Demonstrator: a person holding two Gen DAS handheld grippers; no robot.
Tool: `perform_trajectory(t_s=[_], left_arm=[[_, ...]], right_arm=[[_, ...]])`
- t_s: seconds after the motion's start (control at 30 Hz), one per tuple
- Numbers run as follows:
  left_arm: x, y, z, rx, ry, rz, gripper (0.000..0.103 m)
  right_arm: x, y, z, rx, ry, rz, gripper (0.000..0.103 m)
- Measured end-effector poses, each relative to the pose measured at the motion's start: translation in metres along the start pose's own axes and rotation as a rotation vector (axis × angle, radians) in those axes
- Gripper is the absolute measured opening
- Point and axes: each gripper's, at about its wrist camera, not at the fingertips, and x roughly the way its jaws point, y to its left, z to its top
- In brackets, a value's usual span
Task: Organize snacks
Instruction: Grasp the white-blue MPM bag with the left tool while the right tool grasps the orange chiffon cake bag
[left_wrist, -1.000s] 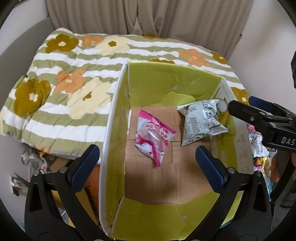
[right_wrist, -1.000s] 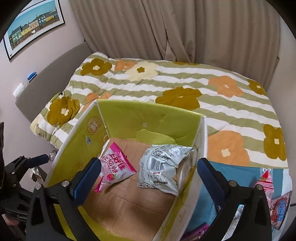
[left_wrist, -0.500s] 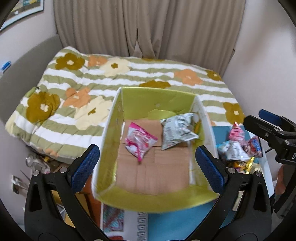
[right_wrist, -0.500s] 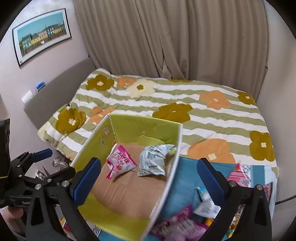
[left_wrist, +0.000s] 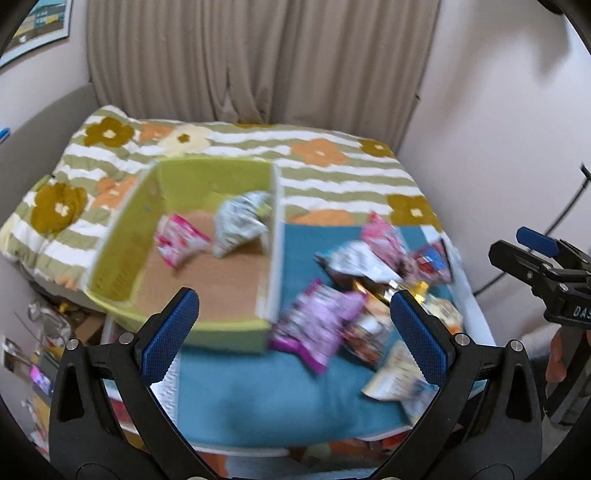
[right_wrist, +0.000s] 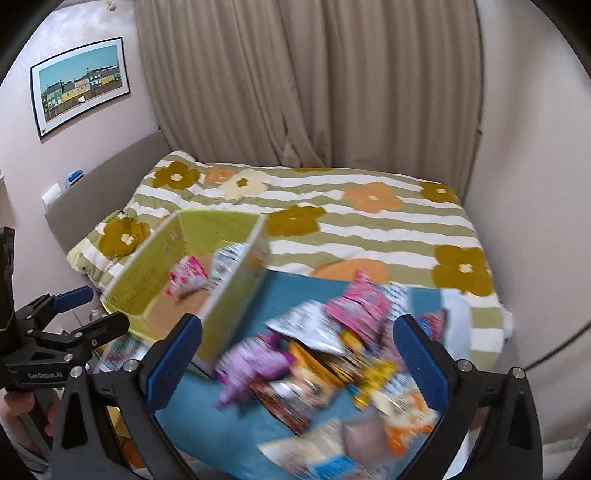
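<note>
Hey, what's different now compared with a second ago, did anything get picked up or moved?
Both grippers pulled back and up from the green box, bringing the loose snack pile on the blue mat into view. Left gripper and right gripper stay open and empty. The pink packet and silver packet remain in the box.

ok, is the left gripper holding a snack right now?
No. In the left wrist view the left gripper is open with nothing between its fingers, and the purple packet lies on the blue mat.
</note>
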Motion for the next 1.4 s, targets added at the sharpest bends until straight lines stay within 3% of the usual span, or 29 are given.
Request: perform_trajectory(t_s=[0.2,0.4,0.57,0.73,1.03,1.4], left_arm=[[0.018,-0.053,-0.039,0.022,0.077,-0.064,0.103],[0.056,-0.088,-0.071,0.015,0.208,-0.112,0.103],[0.095,-0.098,-0.103,-0.078,0.345,-0.154,0.103],[0.124,-0.110,-0.126,-0.156,0.405,-0.191,0.103],[0.165,-0.125,-0.139,-0.254,0.404,-0.216,0.102],[0.189,-0.120,-0.138,-0.265,0.399,-0.198,0.102]], right_arm=[[-0.021,-0.045,-0.040,0.022,0.020,-0.027,0.103],[-0.022,-0.080,-0.070,0.038,0.048,-0.046,0.103],[-0.003,-0.099,-0.093,0.061,0.097,-0.053,0.103],[0.021,-0.114,-0.115,0.096,0.133,-0.056,0.103],[0.059,-0.131,-0.133,0.081,0.180,-0.066,0.103],[0.099,-0.137,-0.143,0.106,0.241,0.006,0.103]])
